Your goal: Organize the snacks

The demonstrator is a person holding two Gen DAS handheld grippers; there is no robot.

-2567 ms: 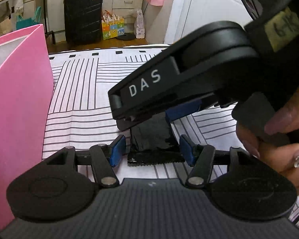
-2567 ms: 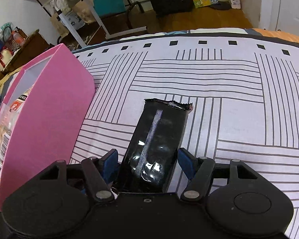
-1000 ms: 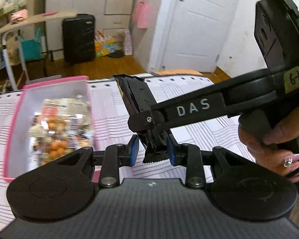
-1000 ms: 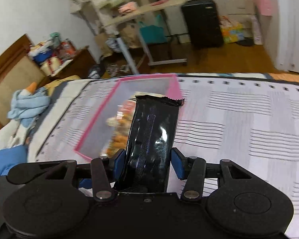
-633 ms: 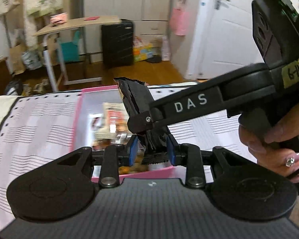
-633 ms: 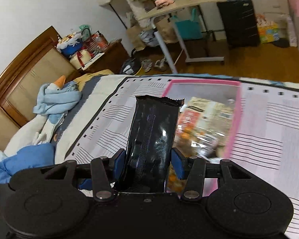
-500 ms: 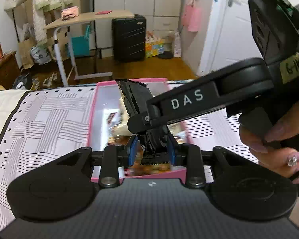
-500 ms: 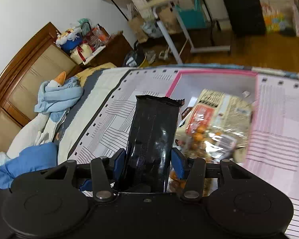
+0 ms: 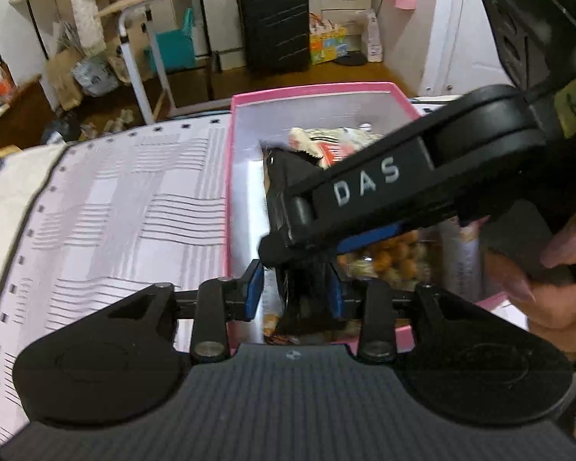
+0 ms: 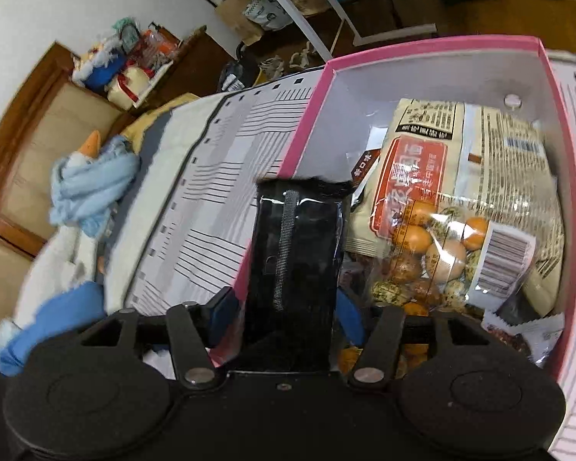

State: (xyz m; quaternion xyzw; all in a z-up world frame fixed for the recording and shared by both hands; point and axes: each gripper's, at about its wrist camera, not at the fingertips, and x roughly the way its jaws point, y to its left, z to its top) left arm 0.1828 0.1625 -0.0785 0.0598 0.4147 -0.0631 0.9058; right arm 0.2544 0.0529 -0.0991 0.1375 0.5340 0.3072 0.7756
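Observation:
A black snack packet (image 10: 295, 253) hangs over the near left corner of the pink box (image 10: 422, 44), its far end just inside the wall. My right gripper (image 10: 286, 311) has the packet between its blue pads; its jaws are opening and a gap shows at the left pad. In the left wrist view the same packet (image 9: 278, 188) sits between the pads of my left gripper (image 9: 295, 290), whose jaws are also opening, with the left pad clear of it. One of the right gripper's fingers (image 9: 364, 188) crosses above the pink box (image 9: 311, 90).
Inside the box lie a large bag of orange and green coated nuts (image 10: 460, 199) and a small wrapped snack (image 10: 526, 332). The box stands on a striped bedsheet (image 9: 134, 207). A blue soft toy (image 10: 92, 188) lies left. A person's hand (image 9: 556, 288) holds the right gripper.
Both grippers carried the black packet from above the sheet to over the pink box and sank toward it. Both sets of jaws, earlier clamped on the packet, have widened.

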